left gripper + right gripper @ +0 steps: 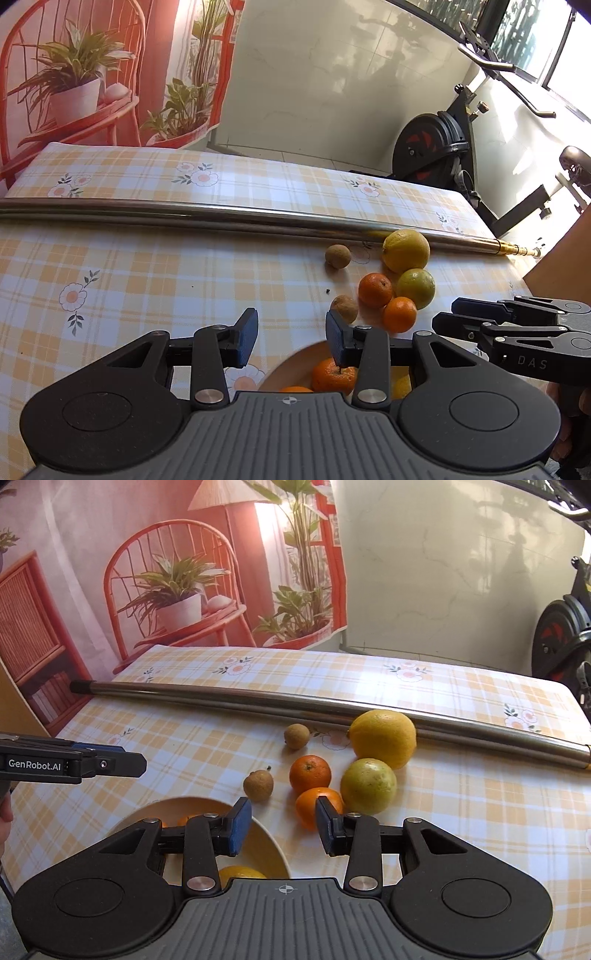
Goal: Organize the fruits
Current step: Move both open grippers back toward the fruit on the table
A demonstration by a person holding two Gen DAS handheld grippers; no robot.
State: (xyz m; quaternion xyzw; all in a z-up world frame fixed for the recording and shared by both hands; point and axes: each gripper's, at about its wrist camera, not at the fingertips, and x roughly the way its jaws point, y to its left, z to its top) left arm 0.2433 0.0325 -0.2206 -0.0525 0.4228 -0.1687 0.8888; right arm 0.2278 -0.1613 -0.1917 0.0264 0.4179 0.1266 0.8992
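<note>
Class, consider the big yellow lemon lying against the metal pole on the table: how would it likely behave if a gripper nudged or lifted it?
The big yellow lemon is rounded, so a nudge would probably roll it, though the metal pole touching its far side should stop it going that way. It looks firm and, as the largest fruit, likely the heaviest. Its width may need wide jaws.

- Bench (461, 812) cloth: orange, white and pale blue check, with white flowers, pink-centred, on dark leaves.
- Left tongs (291, 338) and right tongs (283, 825): black frames, blue pads (236, 829), grey ribbed base.
- Lemon (384, 737), far ahead of the right tongs: yellow.
- Lime (368, 785), nearer: yellow-green.
- Two mandarins (309, 773), left of the lime: deep orange.
- Two longans (296, 736), left of those: dull brown.
- Bowl (269, 853) under the right tongs: cream rim, yellow inside.
- Pole (258, 698) beyond the fruit: silver, with a gold tip (513, 250).
- Backdrop (166, 572) behind: red chair, green plants, pink wall.
</note>
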